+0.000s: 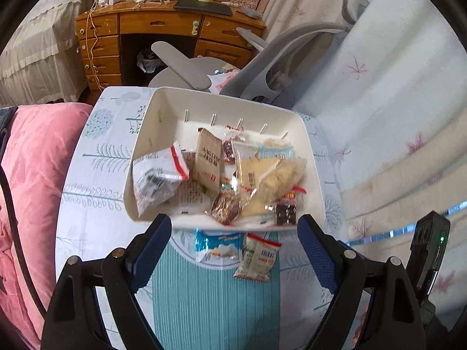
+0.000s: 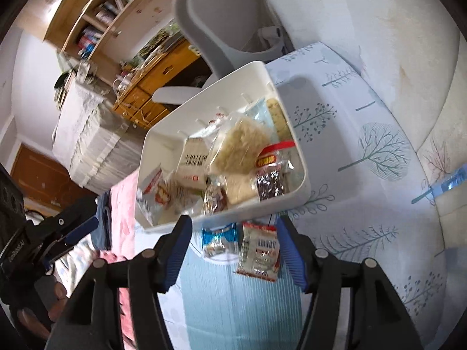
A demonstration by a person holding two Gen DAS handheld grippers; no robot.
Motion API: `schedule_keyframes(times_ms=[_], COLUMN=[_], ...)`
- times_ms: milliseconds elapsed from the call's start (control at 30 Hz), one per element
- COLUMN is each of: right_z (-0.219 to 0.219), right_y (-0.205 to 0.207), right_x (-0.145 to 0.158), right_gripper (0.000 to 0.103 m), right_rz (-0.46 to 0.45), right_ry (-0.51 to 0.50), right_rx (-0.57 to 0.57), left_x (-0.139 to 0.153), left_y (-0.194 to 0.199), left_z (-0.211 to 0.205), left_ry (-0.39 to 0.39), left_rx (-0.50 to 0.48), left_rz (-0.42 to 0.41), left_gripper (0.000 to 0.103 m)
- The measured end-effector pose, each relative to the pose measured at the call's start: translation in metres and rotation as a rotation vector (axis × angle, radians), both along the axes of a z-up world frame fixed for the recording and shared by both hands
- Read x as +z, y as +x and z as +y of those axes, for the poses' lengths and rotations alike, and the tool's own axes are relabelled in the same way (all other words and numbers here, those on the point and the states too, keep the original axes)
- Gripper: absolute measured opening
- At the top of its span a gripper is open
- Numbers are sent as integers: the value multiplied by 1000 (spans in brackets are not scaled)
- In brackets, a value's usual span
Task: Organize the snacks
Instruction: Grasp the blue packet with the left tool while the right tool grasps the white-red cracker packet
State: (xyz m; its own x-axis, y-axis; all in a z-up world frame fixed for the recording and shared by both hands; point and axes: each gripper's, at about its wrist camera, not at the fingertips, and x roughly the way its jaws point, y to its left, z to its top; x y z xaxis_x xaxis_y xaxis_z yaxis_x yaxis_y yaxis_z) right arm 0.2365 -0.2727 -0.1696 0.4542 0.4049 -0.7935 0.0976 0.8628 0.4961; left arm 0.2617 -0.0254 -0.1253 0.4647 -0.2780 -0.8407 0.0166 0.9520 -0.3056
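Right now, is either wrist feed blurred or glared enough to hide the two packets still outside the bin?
Left wrist: slight motion smear, blue packet and barcode packet stay readable, white bin evenly lit. Right wrist: heavier blur and fisheye bending at the edges, glare on clear wrappers inside the bin, both packets distinct.

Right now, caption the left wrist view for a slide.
Open left gripper above two snack packets left on the tree-print cloth, beside the filled white bin.

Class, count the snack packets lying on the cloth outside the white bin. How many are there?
2. A blue packet lies just in front of the white bin, and a red-edged packet lies right beside it. Others could be hidden behind the bin.
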Motion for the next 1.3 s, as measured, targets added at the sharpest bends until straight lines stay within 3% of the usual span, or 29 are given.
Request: schedule_keyframes(times_ms=[267, 533, 800, 1300], right_z=[28, 48, 63, 88], right_y=[-26, -46, -62, -59], right_x=[-12, -39, -79, -119], right_gripper=[62, 62, 62, 64], right_rz=[-52, -76, -116, -201], right_ry=[-115, -230, -349, -484], right_rx=[106, 168, 191, 194], left_x=[-34, -74, -113, -181], left_y=[-37, -45, -35, 0], left_z=[-1, 2, 3, -16], left_ry=[-16, -69, -110, -56], left_rx=[-41, -25, 28, 35], left_rz=[26, 99, 147, 259], left_gripper=[87, 87, 87, 87])
